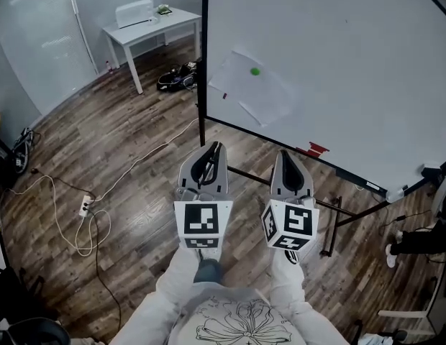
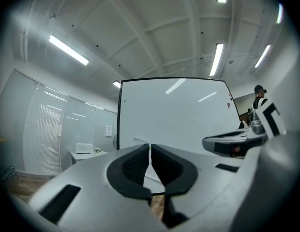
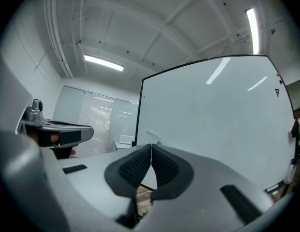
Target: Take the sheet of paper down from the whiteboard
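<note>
- The left tongs (image 2: 150, 151) are closed, their ribbed black pads meeting at the tip with nothing between them. The right tongs (image 3: 151, 151) are closed and empty in the same way.
- The head view alone shows the pair side by side, aimed at the whiteboard (image 1: 338, 63) but well short of it.
- The sheet of paper (image 1: 259, 92) hangs tilted on the board's lower left part, pinned by a green magnet (image 1: 255, 71), well apart from both tongs.
- Only the head view shows the wooden floor (image 1: 137, 157), with a white cable (image 1: 61, 225) looping to a power strip (image 1: 85, 205), and a red object (image 1: 313, 149) at the board's lower edge.
- The gripper views alone show the ceiling with its strip lights (image 2: 67, 50). The left gripper view also catches a person in a cap (image 2: 259, 96) past the board's right edge.
- A white table (image 1: 155, 29) stands left of the board by a glass wall, bearing a white box-like device (image 1: 134, 11).
- The marker cubes (image 1: 202, 221) carry black-and-white square patterns.
- A red mark (image 3: 277, 92) near the board's upper right corner and a wall notice (image 2: 108, 130) are too small to read.
</note>
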A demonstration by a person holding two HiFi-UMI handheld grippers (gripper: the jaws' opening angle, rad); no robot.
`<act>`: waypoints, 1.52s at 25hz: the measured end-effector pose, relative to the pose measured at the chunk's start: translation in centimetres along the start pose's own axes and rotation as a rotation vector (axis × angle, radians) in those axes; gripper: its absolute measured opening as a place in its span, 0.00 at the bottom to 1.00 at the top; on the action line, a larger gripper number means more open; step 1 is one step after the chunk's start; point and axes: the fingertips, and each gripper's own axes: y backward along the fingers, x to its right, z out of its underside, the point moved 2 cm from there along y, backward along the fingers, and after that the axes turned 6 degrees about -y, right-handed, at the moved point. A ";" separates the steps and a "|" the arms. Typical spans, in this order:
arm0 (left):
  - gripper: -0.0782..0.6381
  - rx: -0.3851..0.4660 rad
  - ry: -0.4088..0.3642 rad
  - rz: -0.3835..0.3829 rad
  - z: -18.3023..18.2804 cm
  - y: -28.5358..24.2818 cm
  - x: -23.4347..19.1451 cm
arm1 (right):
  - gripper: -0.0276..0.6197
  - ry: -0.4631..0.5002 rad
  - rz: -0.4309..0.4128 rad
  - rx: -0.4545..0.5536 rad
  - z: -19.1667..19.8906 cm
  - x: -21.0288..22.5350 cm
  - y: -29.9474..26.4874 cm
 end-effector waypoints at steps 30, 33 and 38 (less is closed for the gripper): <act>0.13 -0.064 -0.010 -0.003 5.8 -24.0 -9.1 | 0.05 0.064 0.027 -0.062 2.4 2.8 -26.7; 0.13 -0.071 -0.018 -0.024 6.2 -26.1 -9.4 | 0.11 0.076 0.004 -0.069 2.7 3.1 -29.2; 0.13 -0.083 -0.020 -0.051 7.0 -29.1 -9.8 | 0.18 0.079 -0.014 -0.088 3.7 4.0 -32.6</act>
